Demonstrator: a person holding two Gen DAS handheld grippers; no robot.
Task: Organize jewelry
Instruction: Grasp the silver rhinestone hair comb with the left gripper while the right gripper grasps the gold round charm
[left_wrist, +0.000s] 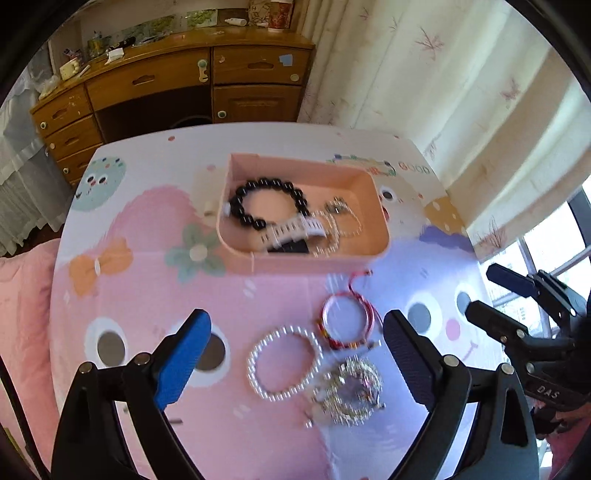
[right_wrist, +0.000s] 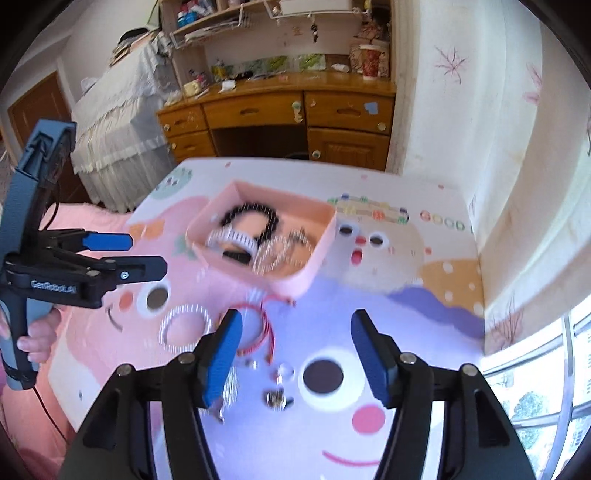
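Jewelry lies partly inside the pink tray (left_wrist: 373, 192) and partly on the cartoon tablecloth (left_wrist: 155, 280) just before it, a pearl bracelet (left_wrist: 284, 363) there, while left gripper (left_wrist: 297, 360) and right gripper (right_wrist: 295, 354) both hover spread apart, holding nothing, a wooden desk (right_wrist: 280, 107) beyond.

Both views are brightly lit by daylight from the window (right_wrist: 546, 387), which is overexposed. Motion blur is seen on the jewelry box (right_wrist: 314, 258) and pearl bracelet (left_wrist: 284, 363). Edges are curved and darkened by fisheye distortion.
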